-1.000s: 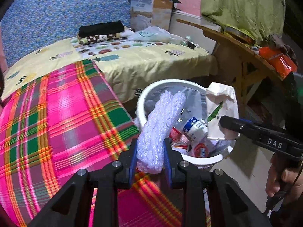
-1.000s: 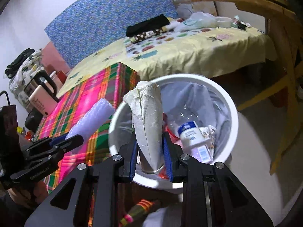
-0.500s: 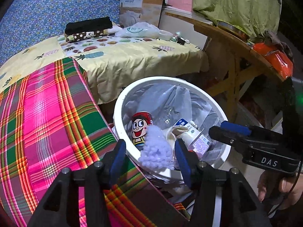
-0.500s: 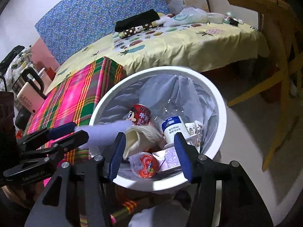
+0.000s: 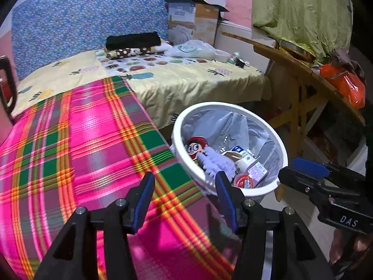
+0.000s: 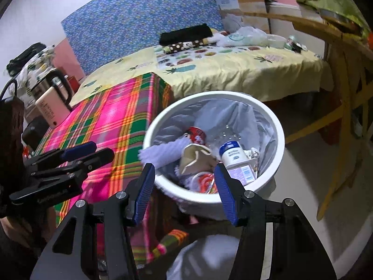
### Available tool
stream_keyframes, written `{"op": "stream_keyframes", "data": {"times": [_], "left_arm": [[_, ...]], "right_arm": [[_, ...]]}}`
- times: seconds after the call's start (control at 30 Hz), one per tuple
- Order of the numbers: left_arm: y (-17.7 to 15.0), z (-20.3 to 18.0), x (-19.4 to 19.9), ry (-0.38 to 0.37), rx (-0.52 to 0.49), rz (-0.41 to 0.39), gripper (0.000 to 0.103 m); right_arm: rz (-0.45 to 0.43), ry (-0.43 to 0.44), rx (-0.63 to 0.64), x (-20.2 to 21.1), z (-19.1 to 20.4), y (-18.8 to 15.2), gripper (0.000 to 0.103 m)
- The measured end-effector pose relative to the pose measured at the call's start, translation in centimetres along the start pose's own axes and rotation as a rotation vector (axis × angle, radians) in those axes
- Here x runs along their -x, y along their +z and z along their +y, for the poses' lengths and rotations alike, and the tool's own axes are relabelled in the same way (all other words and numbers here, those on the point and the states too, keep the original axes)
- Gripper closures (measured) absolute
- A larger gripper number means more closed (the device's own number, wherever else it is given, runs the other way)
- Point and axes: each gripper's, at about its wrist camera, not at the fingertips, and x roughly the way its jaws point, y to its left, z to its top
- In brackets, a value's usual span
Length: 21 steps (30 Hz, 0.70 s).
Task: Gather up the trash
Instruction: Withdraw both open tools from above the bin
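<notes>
A white trash bin [image 5: 233,105] [image 6: 277,126] with a grey liner stands on the floor beside the bed. Inside it lie a white foam net sleeve [image 5: 216,163] [image 6: 163,151], a crumpled paper bag [image 5: 233,155] [image 6: 195,158], a red cartoon can [image 5: 197,144], a white bottle [image 6: 232,155] and wrappers. My left gripper [image 5: 184,182] stands open and empty above the plaid blanket at the bin's near rim. My right gripper [image 6: 184,173] is open and empty over the bin's near edge. Each gripper shows in the other's view, the right gripper [image 5: 300,170] and the left gripper [image 6: 93,151].
A pink plaid blanket [image 5: 81,144] and a yellow sheet [image 5: 186,81] cover the bed left of the bin. A wooden table [image 5: 298,56] stands to the right, with an orange bag [image 5: 345,84]. A kettle [image 6: 50,98] sits far left. A cardboard box [image 5: 193,23] is behind.
Both grippers opened. The foam sleeve left the left jaws and the paper bag left the right jaws; both now lie in the bin. Both grippers drew back from the bin.
</notes>
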Motion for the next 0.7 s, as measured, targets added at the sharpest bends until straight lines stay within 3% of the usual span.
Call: {"op": "stream_keyframes", "data": {"times": [0.3, 0.7], "left_arm": [[-2.2, 0.7, 3.7, 0.047, 0.017, -0.044, 0.047], [-4.6, 0.8, 5.9, 0.079, 0.029, -0.056, 0.047]], "right_arm": [[-0.004, 0.011, 0.054, 1.2, 2.3, -1.5, 0.049], [-0.004, 0.007, 0.095, 2.5, 3.7, -2.8, 0.049]]}}
